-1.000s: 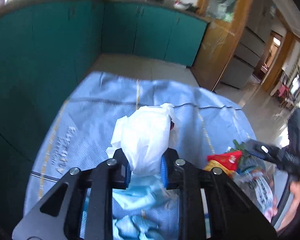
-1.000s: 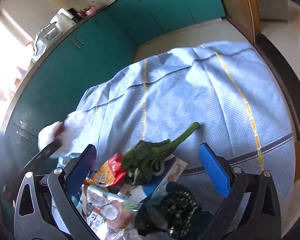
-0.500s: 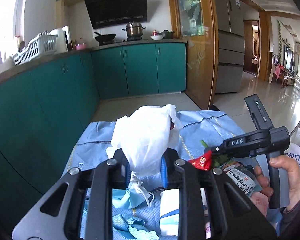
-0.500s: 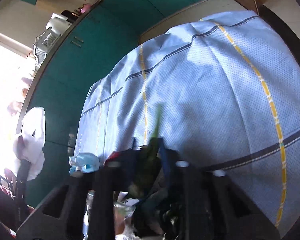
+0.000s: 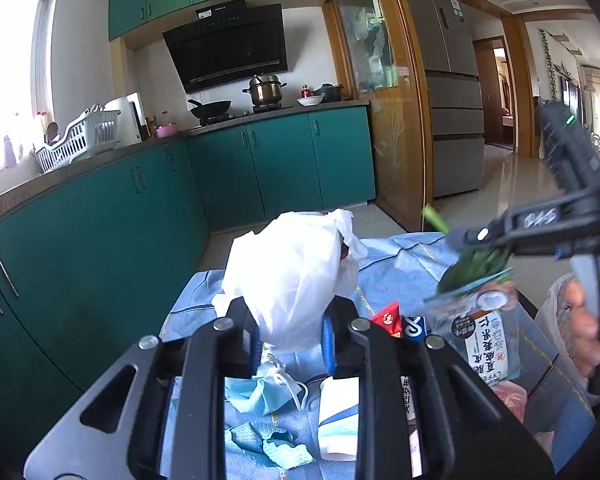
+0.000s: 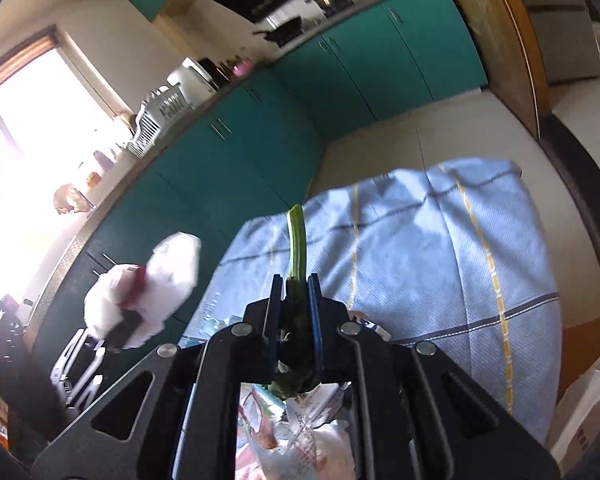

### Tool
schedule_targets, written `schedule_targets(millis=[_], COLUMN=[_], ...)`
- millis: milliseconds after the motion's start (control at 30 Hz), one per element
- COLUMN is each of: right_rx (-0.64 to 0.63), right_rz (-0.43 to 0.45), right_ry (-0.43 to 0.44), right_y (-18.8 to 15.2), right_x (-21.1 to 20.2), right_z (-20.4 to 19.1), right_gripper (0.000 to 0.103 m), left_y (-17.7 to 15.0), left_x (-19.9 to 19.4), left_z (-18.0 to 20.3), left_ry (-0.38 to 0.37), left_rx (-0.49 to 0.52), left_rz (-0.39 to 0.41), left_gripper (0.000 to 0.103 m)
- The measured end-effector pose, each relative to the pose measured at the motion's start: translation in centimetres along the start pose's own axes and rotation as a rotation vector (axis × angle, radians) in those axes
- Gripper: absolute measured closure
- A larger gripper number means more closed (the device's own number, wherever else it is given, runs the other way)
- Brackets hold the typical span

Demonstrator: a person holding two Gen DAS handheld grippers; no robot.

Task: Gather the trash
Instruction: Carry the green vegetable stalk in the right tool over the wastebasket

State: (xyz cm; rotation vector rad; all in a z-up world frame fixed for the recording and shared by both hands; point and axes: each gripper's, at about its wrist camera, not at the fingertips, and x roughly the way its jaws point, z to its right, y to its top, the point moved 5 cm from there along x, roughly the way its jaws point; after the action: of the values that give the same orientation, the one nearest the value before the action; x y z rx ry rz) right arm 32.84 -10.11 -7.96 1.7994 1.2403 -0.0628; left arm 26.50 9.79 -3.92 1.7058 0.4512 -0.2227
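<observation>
Jaws of the left gripper (image 5: pixel 288 330) pinch a white plastic bag (image 5: pixel 292 276) above the blue cloth (image 6: pixel 440 248). Right gripper (image 6: pixel 296 308) clamps a green vegetable stalk (image 6: pixel 296 240); its leafy end is hidden behind the jaws. Only the left view shows a face mask (image 5: pixel 260 392) and a printed packet (image 5: pixel 484 340), its lettering upside down and unreadable.

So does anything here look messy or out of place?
Yes. Litter lies loose on the blue cloth: a crumpled face mask, torn blue scraps and snack wrappers. A wilted green stalk is pinched in the right gripper, and the left gripper holds a white bag.
</observation>
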Motion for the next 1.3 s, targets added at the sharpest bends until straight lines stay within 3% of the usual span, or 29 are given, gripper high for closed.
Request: schedule_targets(millis=[200, 433, 833, 1067, 1300], right_rx=[-0.128, -0.241, -0.261, -0.229, -0.205], right_rz=[0.077, 0.159, 0.25, 0.224, 0.162], right_ry=[-0.061, -0.104, -0.09, -0.126, -0.087], right_y=[0.4, -0.3, -0.7, -2.1, -3.5], right_x=[-3.6, -6.4, -11.0, -11.2, -9.6], right_z=[-2.8, -5.7, -6.4, -4.0, -3.3], right_gripper=[0.09, 0.09, 0.09, 0.09, 0.09], left_y=[-0.3, -0.3, -1.0, -1.1, -2.0], left_x=[-1.1, -2.4, -2.5, -2.7, -1.6], left_z=[0.5, 1.1, -0.2, 0.4, -0.4], left_ry=[0.056, 0.056, 0.041, 0.015, -0.058], left_rx=[0.017, 0.031, -0.064, -0.063, -0.143], left_rz=[0.017, 0.04, 0.004, 0.0, -0.05], left_gripper=[0.079, 0.079, 0.079, 0.079, 0.079])
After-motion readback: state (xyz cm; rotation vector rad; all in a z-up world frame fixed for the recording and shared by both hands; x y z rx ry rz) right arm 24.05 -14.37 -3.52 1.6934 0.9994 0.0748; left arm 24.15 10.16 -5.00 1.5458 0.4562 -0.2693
